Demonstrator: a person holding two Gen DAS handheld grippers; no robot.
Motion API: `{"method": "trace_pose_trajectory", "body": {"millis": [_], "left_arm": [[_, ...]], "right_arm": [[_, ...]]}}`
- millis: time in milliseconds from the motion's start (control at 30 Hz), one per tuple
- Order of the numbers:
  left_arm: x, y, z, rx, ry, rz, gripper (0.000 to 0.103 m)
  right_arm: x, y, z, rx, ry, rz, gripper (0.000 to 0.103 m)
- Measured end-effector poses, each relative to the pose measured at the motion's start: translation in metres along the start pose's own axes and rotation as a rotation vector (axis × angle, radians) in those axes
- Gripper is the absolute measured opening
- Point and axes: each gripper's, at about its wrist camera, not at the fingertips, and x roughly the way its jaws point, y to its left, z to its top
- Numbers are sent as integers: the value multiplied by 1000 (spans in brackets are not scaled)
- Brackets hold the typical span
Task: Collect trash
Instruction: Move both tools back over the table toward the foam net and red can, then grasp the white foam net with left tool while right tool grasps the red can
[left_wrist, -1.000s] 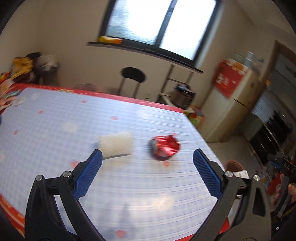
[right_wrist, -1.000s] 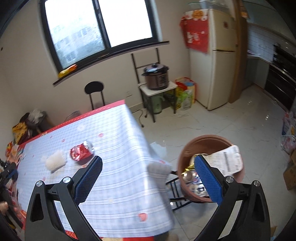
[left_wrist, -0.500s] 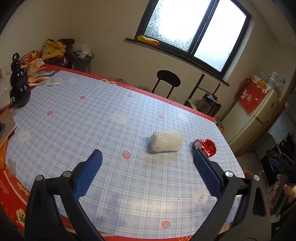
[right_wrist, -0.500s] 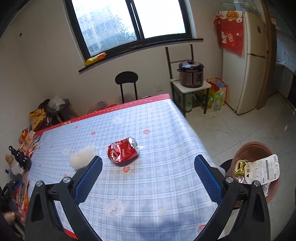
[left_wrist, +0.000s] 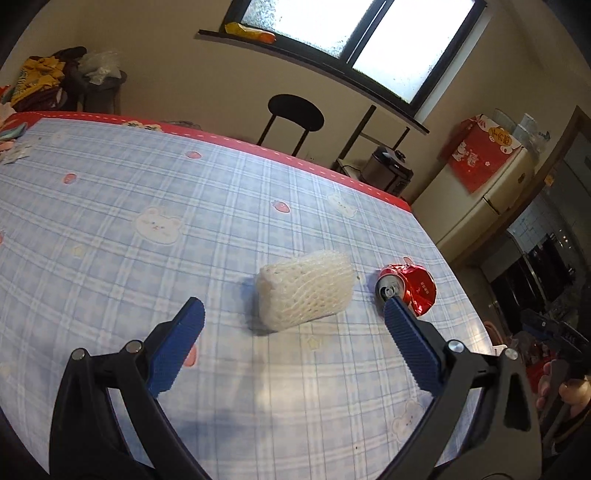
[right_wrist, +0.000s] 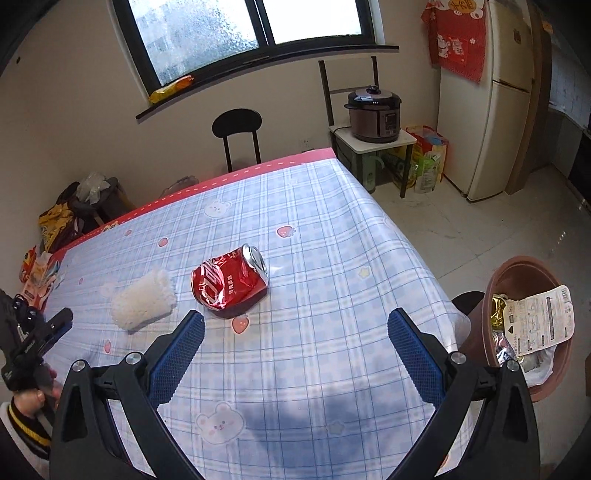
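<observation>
The left gripper (left_wrist: 291, 317) hangs above the table (left_wrist: 147, 206) with its blue fingers (left_wrist: 177, 343) wide apart. A white foam net (left_wrist: 304, 290) lies between them, a crushed red can (left_wrist: 408, 288) just beside it.

We see a surface (right_wrist: 317, 229) covered by a blue checked cloth with bears and strawberries and a red border. On it lie a crushed red can (right_wrist: 229, 281), on its side, and just beside it a white foam net sleeve (right_wrist: 143, 299), apart from the can. Small papers (left_wrist: 16, 155) lie at the far left edge.
</observation>
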Motion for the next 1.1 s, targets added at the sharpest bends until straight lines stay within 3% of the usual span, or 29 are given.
{"method": "trace_pose_trajectory", "body": {"millis": [200, 400, 533, 633, 700, 733, 833, 967, 1100], "left_arm": [[77, 9, 15, -24, 100, -36, 96], [113, 21, 17, -103, 139, -50, 96], [128, 13, 9, -84, 159, -58, 96], [129, 8, 2, -70, 148, -58, 95], [127, 8, -2, -69, 154, -74, 79], [127, 8, -4, -67, 168, -78, 64], [118, 10, -11, -41, 166, -81, 48], [95, 12, -24, 13, 150, -42, 36], [71, 20, -34, -7, 119, -7, 33]], "right_arm": [[29, 8, 7, -10, 28, 14, 98], [61, 7, 15, -34, 46, 31, 97], [82, 11, 25, -53, 41, 52, 89], [98, 12, 33, -58, 31, 69, 77], [114, 10, 37, -29, 43, 90, 70], [122, 9, 40, -8, 54, 111, 69], [141, 17, 45, -16, 69, 153, 62], [161, 29, 44, -20, 103, 182, 47], [175, 36, 39, 10, 143, 194, 42]]}}
